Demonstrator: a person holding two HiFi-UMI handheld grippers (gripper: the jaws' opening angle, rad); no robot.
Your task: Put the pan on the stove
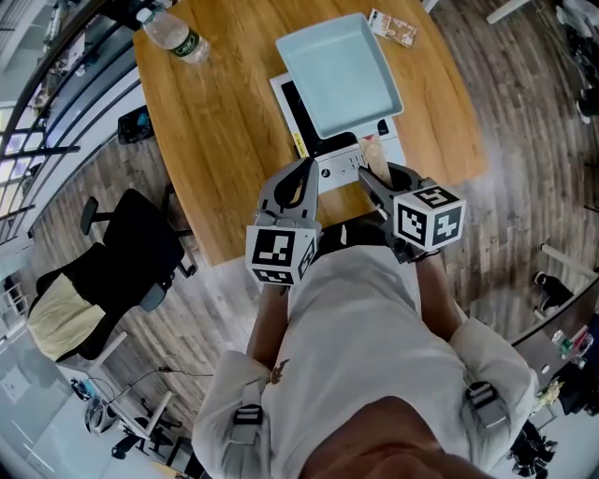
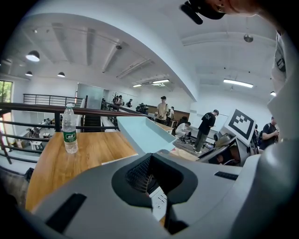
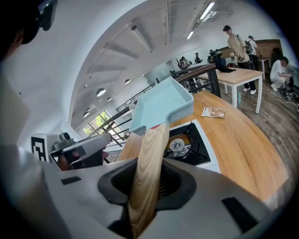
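table (image 1: pixel 215 140): wooden | on it: stove (image 1: pixel 339 161), water bottle (image 1: pixel 173 36), small packet (image 1: pixel 392 27)

Seen from above, the person holds both grippers side by side in front of the chest. The left gripper (image 1: pixel 307 176) points toward 12 o'clock, its two jaws closed tip to tip with nothing between them. Its marker cube (image 1: pixel 279 253) sits at the 6 o'clock end, where the bare left forearm (image 1: pixel 266 323) runs on down to the body. The right gripper (image 1: pixel 367 176) sits at 3 o'clock of the left one and angles toward 10 o'clock, so the two tips lie near each other. Its jaws are clamped on a wooden pan handle (image 3: pixel 147 172). The right forearm (image 1: pixel 440 295) leads away toward 5 o'clock. Both grippers tilt downward.
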